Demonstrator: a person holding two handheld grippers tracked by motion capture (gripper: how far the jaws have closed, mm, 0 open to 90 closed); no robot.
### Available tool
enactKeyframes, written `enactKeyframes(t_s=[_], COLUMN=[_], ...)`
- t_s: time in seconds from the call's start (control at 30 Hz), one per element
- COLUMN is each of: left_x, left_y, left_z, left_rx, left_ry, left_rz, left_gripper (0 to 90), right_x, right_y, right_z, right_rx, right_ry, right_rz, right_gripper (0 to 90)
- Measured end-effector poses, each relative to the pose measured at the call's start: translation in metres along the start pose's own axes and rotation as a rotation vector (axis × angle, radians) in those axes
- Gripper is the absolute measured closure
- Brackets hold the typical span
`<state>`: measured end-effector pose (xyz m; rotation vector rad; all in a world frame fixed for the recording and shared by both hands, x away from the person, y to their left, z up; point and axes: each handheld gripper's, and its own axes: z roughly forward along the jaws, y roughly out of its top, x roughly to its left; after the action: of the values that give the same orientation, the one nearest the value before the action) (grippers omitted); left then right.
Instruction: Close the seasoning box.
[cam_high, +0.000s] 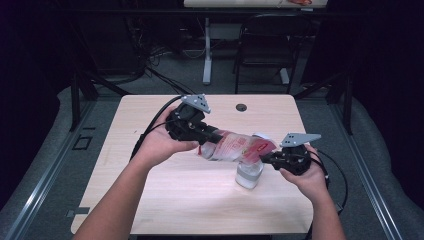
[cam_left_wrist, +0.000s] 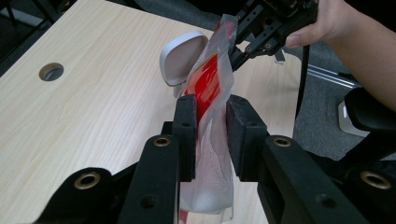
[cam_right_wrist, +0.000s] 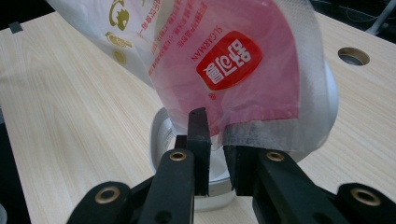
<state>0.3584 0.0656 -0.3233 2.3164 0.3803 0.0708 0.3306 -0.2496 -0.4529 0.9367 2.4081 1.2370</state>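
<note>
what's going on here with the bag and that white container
A person holds a red-and-clear plastic bag stretched between two hand-held grippers above a wooden table. The left gripper clamps one end, the right gripper pinches the other edge. The bag hangs just over an open white container with its flip lid up.

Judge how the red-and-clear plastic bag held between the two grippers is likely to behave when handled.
The bag is probably floppy: its film creases between the left gripper and the right gripper. It seems light, since it hangs above the white container by two edge pinches. The glossy film may slip.
</note>
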Motion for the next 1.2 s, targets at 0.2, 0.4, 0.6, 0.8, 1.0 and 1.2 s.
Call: enactKeyframes(t_s=[0.2, 0.4, 0.6, 0.8, 1.0, 1.2], left_x=[-0.001, -0.001, 0.0, 0.0006, 0.0018, 0.0024], left_y=[0.0008, 0.0019, 0.0013, 0.0013, 0.0013, 0.001], left_z=[0.0, -0.0009, -0.001, -0.001, -0.0005, -0.0007], left_rx=[-0.005, -0.005, -0.008, -0.008, -0.016, -0.012], left_ry=[0.0, 0.002, 0.002, 0.004, 0.006, 0.012], left_rz=[0.005, 0.003, 0.001, 0.0, -0.007, -0.003], left_gripper=[74.6, 74.5, 74.1, 73.7, 72.9, 72.7], right_x=[-0.0002, 0.0015, 0.0008, 0.0006, -0.0001, 0.0], right_y=[-0.0003, 0.0008, 0.0002, 0.0, -0.0004, -0.0003], right_z=[0.0001, 0.0022, 0.0023, 0.0024, 0.0023, 0.0023], right_rx=[0.002, 0.013, 0.01, 0.009, 0.009, 0.005], right_ry=[-0.003, -0.001, 0.003, 0.003, 0.004, 0.005], right_rz=[-0.001, -0.011, -0.006, -0.005, -0.004, -0.003], right_gripper=[81.1, 81.0, 81.0, 81.1, 81.1, 81.1])
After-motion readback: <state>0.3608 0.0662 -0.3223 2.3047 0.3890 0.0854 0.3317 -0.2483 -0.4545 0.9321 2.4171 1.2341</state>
